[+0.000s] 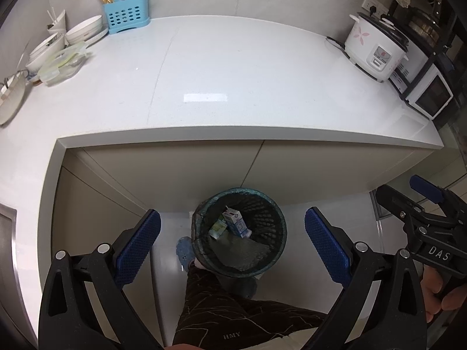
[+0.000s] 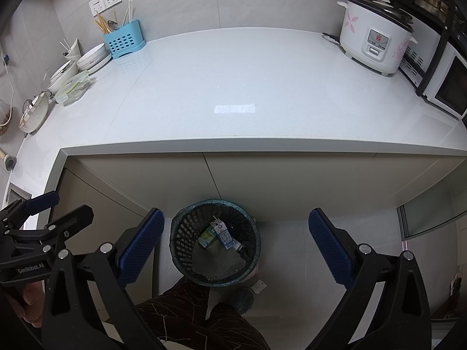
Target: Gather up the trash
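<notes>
Trash sits in the mesh bin (image 1: 239,233) on the floor, framed between the 2 blue pads of the left gripper (image 1: 232,242), which hangs above it with its jaws spread wide and nothing between them. Inside the bin lie 2 small cartons — a blue-and-white carton (image 1: 237,224) leaning upright and a green carton (image 1: 218,229) touching its left side — on top of a crumpled clear sheet (image 1: 242,252) nearer the tongs. The right gripper (image 2: 237,245) is likewise wide open and empty, and from its camera the bin (image 2: 181,242) appears between its pads, a little toward the left pad. Each gripper shows at the edge of the other's view, just beside it. Beyond the bin, past the fingertips, runs the white countertop (image 2: 233,87). On it, far left of the tongs, stand a blue utensil holder (image 2: 125,42) and stacked bowls (image 2: 93,55); far right is a white rice cooker (image 2: 376,43). The person's dark-trousered leg (image 1: 221,306) is below the bin, close to the left tongs.
</notes>
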Demonstrator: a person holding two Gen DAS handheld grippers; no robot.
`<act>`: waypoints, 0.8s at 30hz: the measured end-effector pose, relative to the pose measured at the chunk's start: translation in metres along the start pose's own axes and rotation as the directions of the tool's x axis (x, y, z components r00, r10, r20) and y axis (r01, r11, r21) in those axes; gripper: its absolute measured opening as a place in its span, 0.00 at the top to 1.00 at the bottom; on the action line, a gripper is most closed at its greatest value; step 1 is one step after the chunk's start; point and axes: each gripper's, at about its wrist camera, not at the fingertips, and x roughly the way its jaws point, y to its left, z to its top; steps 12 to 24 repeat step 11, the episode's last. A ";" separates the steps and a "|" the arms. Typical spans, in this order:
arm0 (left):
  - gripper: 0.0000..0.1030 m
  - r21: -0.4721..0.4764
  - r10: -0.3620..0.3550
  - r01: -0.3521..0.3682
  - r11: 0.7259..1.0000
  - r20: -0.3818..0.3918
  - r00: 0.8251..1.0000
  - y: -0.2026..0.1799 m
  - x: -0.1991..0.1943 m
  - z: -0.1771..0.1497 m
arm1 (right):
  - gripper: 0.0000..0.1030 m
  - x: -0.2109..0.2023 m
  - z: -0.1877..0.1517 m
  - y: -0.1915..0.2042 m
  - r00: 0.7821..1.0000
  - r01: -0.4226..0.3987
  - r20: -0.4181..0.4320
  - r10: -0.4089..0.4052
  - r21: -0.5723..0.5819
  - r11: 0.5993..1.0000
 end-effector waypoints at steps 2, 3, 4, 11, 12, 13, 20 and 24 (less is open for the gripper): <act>0.06 0.000 0.008 -0.008 1.000 0.007 1.000 0.000 -0.001 0.001 | 0.07 0.000 0.000 0.000 1.000 0.000 0.000 0.000 0.000 1.000; 0.06 0.001 0.007 -0.007 1.000 0.007 1.000 0.000 -0.001 0.000 | 0.07 0.000 0.000 0.000 1.000 0.000 0.000 0.000 0.000 1.000; 0.06 0.002 0.002 -0.002 1.000 0.006 1.000 0.000 -0.001 0.001 | 0.07 0.000 0.000 0.000 1.000 0.000 0.000 0.000 0.000 1.000; 0.06 0.002 -0.006 0.007 1.000 -0.002 1.000 0.000 0.001 0.001 | 0.07 0.001 0.000 0.000 1.000 0.003 -0.001 -0.003 -0.002 1.000; 0.06 0.002 -0.006 0.007 1.000 -0.002 1.000 0.000 0.001 0.001 | 0.07 0.001 0.000 0.000 1.000 0.003 -0.001 -0.003 -0.002 1.000; 0.06 0.002 -0.006 0.007 1.000 -0.002 1.000 0.000 0.001 0.001 | 0.07 0.001 0.000 0.000 1.000 0.003 -0.001 -0.003 -0.002 1.000; 0.06 0.002 -0.006 0.007 1.000 -0.002 1.000 0.000 0.001 0.001 | 0.07 0.001 0.000 0.000 1.000 0.003 -0.001 -0.003 -0.002 1.000; 0.06 0.002 -0.006 0.007 1.000 -0.002 1.000 0.000 0.001 0.001 | 0.07 0.001 0.000 0.000 1.000 0.003 -0.001 -0.003 -0.002 1.000</act>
